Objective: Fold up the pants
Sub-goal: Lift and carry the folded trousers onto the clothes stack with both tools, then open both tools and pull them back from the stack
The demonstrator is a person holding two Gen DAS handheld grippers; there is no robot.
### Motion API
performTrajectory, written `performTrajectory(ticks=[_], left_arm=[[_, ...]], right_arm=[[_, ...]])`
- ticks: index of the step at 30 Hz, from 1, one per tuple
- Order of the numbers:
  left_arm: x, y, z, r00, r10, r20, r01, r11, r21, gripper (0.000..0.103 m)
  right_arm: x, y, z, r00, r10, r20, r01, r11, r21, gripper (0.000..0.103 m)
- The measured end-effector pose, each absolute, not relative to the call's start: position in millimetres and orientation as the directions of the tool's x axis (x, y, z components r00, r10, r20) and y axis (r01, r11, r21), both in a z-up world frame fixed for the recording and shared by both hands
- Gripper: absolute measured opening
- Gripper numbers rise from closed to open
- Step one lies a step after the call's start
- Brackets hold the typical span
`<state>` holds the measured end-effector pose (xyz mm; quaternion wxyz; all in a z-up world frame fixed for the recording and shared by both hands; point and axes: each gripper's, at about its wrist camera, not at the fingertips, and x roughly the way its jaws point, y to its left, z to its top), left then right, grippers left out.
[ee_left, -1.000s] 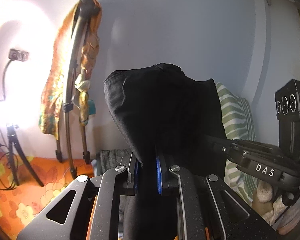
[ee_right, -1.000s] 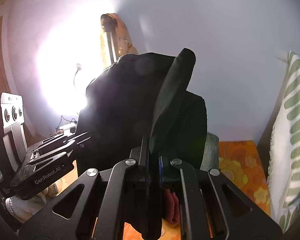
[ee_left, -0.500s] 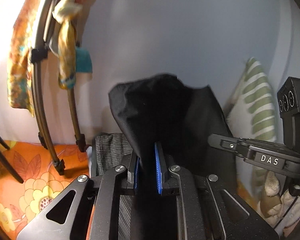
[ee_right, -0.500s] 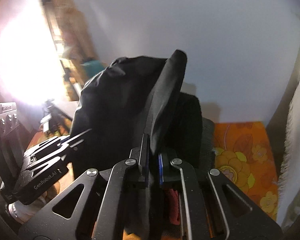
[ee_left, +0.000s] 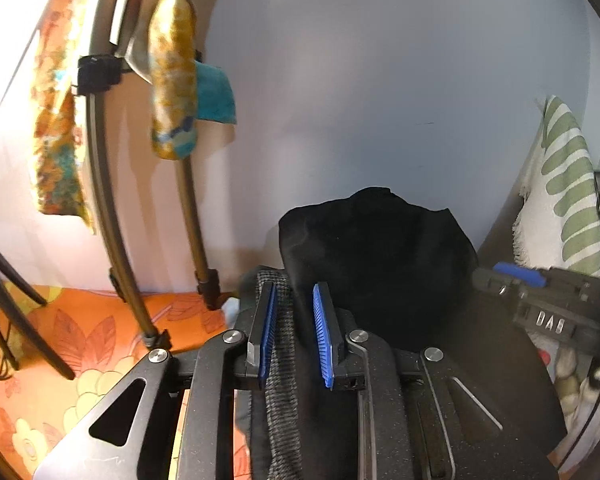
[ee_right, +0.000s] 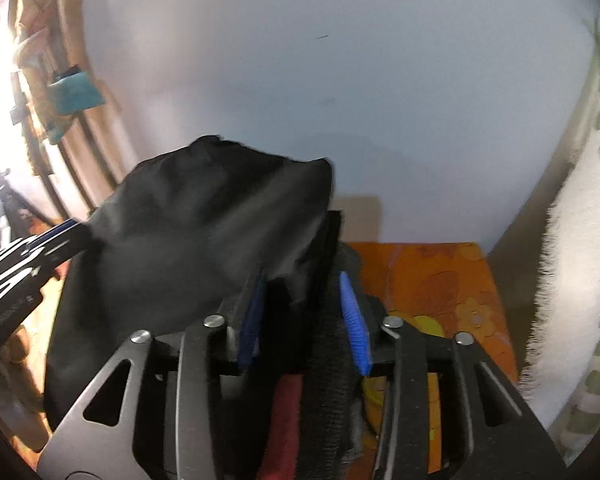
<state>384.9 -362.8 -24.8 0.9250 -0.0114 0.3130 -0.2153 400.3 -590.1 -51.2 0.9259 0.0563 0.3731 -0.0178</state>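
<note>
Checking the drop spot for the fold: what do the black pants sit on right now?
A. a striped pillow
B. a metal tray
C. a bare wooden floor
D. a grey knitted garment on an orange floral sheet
D: the black pants lie over a grey knitted garment on the orange floral sheet.

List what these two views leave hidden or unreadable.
- Pants lower part: left wrist view, behind the left gripper.
- Fold state: right wrist view, pants blurred and bunched.
- Garments beneath: right gripper covers them.
- Surface at the far left: glare washes it out.
</note>
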Motion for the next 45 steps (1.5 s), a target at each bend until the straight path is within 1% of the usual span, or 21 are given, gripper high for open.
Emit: performTrajectory(ticks=[4, 8, 12, 16, 20, 23, 27, 28, 29, 31, 34, 38, 42, 45], left_arm=[[370.0, -356.6, -19.1, 0.704, -0.426, -0.568, 0.412, 0.897, -0.163, 0.017], [352.7, -355.8, -20.4, 0.684, -0.447, -0.577, 0.442, 0.883, -0.160, 0.017], [328.0, -354.6, -29.8, 0.649, -0.465, -0.602, 0.464, 0.869, -0.172, 0.017], [299.6, -353.2, -37.9, 0.609, -0.482, -0.630, 0.491, 0.853, -0.178, 0.017], [268.4, -346.7, -41.9, 0.576, -0.492, -0.653, 0.510, 0.840, -0.184, 0.020], [246.5, -340.3, -39.0, 0.561, -0.499, -0.660, 0.515, 0.835, -0.193, 0.020], [219.3, -325.5, -27.0, 0.566, -0.511, -0.646, 0.516, 0.832, -0.206, 0.021], [211.9, -321.6, -23.8, 0.569, -0.513, -0.643, 0.515, 0.832, -0.207, 0.026], [202.3, -316.4, -19.2, 0.573, -0.513, -0.639, 0.515, 0.832, -0.206, 0.034], [190.5, -310.9, -13.7, 0.579, -0.512, -0.635, 0.513, 0.834, -0.205, 0.043], [169.4, -298.6, -2.6, 0.581, -0.522, -0.624, 0.516, 0.830, -0.214, 0.045], [137.8, -281.1, 12.8, 0.611, -0.525, -0.593, 0.517, 0.831, -0.204, 0.056], [111.2, -265.2, 23.7, 0.624, -0.533, -0.571, 0.520, 0.829, -0.206, 0.059], [89.9, -253.0, 30.6, 0.638, -0.536, -0.552, 0.525, 0.828, -0.198, 0.064]], right_arm=[[383.6, -589.5, -36.6, 0.749, -0.020, -0.662, 0.096, 0.992, 0.078, 0.040], [359.3, -577.3, -28.2, 0.763, 0.008, -0.646, 0.044, 0.997, 0.065, 0.040], [328.0, -560.0, -25.3, 0.757, 0.058, -0.650, -0.016, 0.997, 0.071, 0.040], [298.8, -545.1, -36.1, 0.739, 0.056, -0.671, -0.043, 0.998, 0.036, 0.040], [271.4, -540.1, -46.7, 0.718, 0.071, -0.692, -0.050, 0.997, 0.051, 0.040], [249.0, -538.7, -47.2, 0.715, 0.076, -0.695, -0.040, 0.997, 0.068, 0.040], [216.1, -534.3, -41.0, 0.720, 0.091, -0.688, -0.030, 0.995, 0.100, 0.040], [210.6, -533.6, -39.1, 0.721, 0.095, -0.687, -0.031, 0.994, 0.105, 0.040], [201.9, -531.7, -36.4, 0.725, 0.098, -0.682, -0.033, 0.994, 0.108, 0.040], [185.5, -528.0, -30.4, 0.737, 0.103, -0.668, -0.036, 0.993, 0.114, 0.040], [162.7, -521.9, -20.0, 0.754, 0.110, -0.648, -0.033, 0.991, 0.129, 0.040], [127.9, -509.0, -6.3, 0.779, 0.109, -0.618, -0.042, 0.992, 0.122, 0.040], [93.8, -497.5, 3.7, 0.802, 0.108, -0.588, -0.043, 0.991, 0.123, 0.041], [68.2, -490.0, 10.0, 0.820, 0.103, -0.564, -0.036, 0.991, 0.128, 0.042]])
